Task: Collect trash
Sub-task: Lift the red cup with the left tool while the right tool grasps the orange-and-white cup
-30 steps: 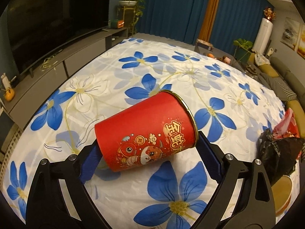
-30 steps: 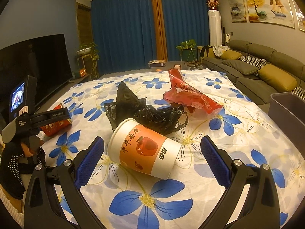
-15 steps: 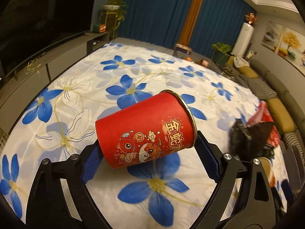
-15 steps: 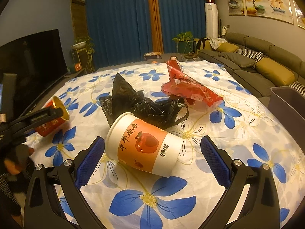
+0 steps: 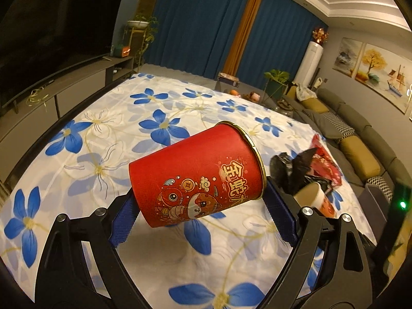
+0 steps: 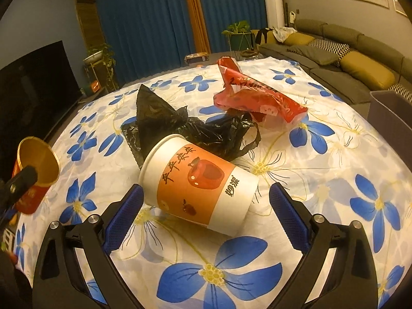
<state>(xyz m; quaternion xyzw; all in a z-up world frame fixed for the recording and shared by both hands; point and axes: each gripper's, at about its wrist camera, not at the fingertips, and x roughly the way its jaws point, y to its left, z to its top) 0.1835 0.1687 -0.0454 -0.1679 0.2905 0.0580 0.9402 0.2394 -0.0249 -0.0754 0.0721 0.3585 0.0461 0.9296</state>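
Observation:
My left gripper (image 5: 200,213) is shut on a red paper cup (image 5: 198,175) with a gold rim, held on its side above the flowered cloth (image 5: 108,139). The same cup (image 6: 36,170) shows at the far left of the right wrist view, mouth toward me. My right gripper (image 6: 206,206) is open, its blue pads either side of a white and orange paper cup (image 6: 198,182) lying on its side on the cloth. Behind that cup lie a crumpled black plastic bag (image 6: 185,126) and a red wrapper (image 6: 255,97).
A grey bin (image 6: 391,118) stands at the table's right edge. A sofa (image 6: 342,59) runs along the right wall. A TV (image 5: 51,33) on a low console is at the left. The black bag (image 5: 293,170) and red wrapper (image 5: 324,162) also show in the left wrist view.
My left gripper has lifted the red cup off the cloth and swung it right, toward the other trash. My right gripper has edged closer to the orange cup and stays open.

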